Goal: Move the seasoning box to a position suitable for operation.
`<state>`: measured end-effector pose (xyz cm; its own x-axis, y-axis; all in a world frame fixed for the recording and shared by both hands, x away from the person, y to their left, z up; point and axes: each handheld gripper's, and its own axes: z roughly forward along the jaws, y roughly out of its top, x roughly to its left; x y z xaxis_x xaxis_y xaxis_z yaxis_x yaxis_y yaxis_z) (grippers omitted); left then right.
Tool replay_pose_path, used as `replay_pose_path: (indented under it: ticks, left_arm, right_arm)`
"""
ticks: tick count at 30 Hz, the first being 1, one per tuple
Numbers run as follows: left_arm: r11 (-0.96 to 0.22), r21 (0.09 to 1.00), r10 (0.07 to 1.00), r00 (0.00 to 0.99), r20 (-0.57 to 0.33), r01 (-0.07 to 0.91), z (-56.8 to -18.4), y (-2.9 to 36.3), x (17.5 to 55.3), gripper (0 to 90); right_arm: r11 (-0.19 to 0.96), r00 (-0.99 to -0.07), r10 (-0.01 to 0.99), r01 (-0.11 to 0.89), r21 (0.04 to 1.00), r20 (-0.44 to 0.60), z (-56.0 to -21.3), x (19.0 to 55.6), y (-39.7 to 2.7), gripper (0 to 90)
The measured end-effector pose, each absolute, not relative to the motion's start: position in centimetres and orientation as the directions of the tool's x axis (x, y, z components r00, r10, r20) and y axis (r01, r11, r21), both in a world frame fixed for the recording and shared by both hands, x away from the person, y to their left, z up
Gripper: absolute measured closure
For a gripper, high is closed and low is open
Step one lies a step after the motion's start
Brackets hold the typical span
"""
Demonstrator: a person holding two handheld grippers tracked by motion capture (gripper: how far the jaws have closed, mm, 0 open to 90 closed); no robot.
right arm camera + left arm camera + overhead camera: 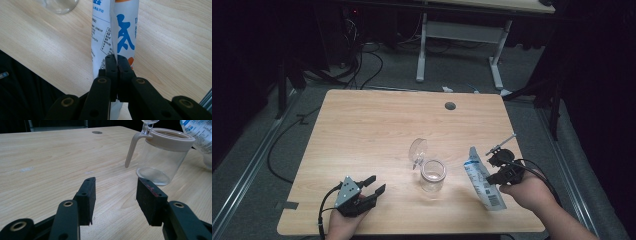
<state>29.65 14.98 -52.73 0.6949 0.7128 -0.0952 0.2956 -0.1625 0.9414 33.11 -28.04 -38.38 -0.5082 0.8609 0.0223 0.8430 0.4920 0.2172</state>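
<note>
Dark floor and trailing cables surround the light wooden table [362, 125], which has a small round grommet hole [450, 106] near its far edge. Toward the near middle of the table stands a clear glass jar [433, 175] with a beige rim and its hinged lid [417, 149] flipped up and open. The right gripper [498, 172] has its jaws pressed together on the edge of a white-and-blue printed pouch [482, 180], which stands tilted just to the right of the jar; in the right gripper view the pouch [117, 30] rises straight up from the clamped pads. The left gripper [373, 185] rests low at the near left of the table, its jaws spread apart with nothing between them, pointed toward the jar [162, 157], which stands a little ahead and to their right, not touching them.
</note>
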Motion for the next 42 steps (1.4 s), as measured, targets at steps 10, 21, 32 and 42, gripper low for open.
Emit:
replay_pose_path:
  ticks: [10, 21, 32, 42]
  left_arm:
    - [-0.217, 0.942, 0.687, 0.726, -0.038, 0.255, -52.4, 13.4, 28.9, 48.6]
    - [-0.262, 0.938, 0.566, 0.823, -0.041, 0.227, -51.9, 8.5, 28.2, 48.1]
    - [-0.273, 0.943, 0.505, 0.863, -0.027, 0.189, -51.9, 4.6, 28.0, 47.8]
    - [-0.277, 0.941, 0.464, 0.885, -0.048, 0.196, -51.5, 1.8, 28.3, 46.9]
  right_arm:
    - [0.501, -0.521, 0.853, 0.832, 0.237, 0.028, -37.1, 33.0, -27.4, 89.3]
    - [0.514, -0.539, 0.842, 0.815, 0.266, 0.026, -35.6, 33.0, -26.4, 89.3]
    - [0.533, -0.556, 0.83, 0.808, 0.25, 0.029, -35.4, 32.9, -25.6, 89.3]
    - [0.537, -0.56, 0.828, 0.807, 0.246, 0.027, -34.9, 32.9, -24.8, 89.3]
